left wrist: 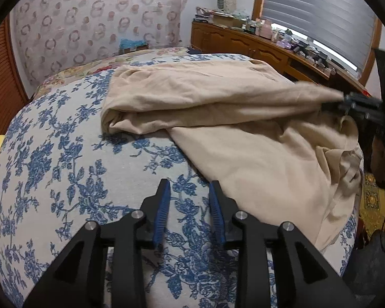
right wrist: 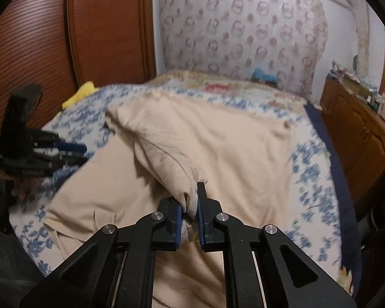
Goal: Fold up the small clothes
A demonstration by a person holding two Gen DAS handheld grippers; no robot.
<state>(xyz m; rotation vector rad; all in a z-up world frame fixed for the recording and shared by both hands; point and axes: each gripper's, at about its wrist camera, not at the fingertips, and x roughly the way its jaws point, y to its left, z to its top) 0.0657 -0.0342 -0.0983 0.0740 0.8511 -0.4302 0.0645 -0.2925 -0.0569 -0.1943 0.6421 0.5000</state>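
A beige garment [left wrist: 243, 154] lies rumpled on the bed, partly folded over itself. In the right wrist view the same garment [right wrist: 231, 141] fills the middle, and my right gripper [right wrist: 191, 205] is shut on a bunched fold of it, lifting that fold off the layer below. From the left wrist view the right gripper [left wrist: 346, 102] shows at the right edge, with cloth stretched out to it. My left gripper [left wrist: 188, 187] stands open over the bare bedspread, just left of the garment's near edge, with nothing between its blue pads. The right wrist view shows it too, the left gripper [right wrist: 74, 151] blurred at the far left.
The bed wears a white bedspread with blue flowers [left wrist: 64, 166]. A wooden dresser [left wrist: 243, 43] cluttered with small items runs along the window side. A yellow cloth [right wrist: 82, 91] lies by the brown wardrobe [right wrist: 89, 25]. A patterned curtain [right wrist: 243, 30] hangs behind the bed.
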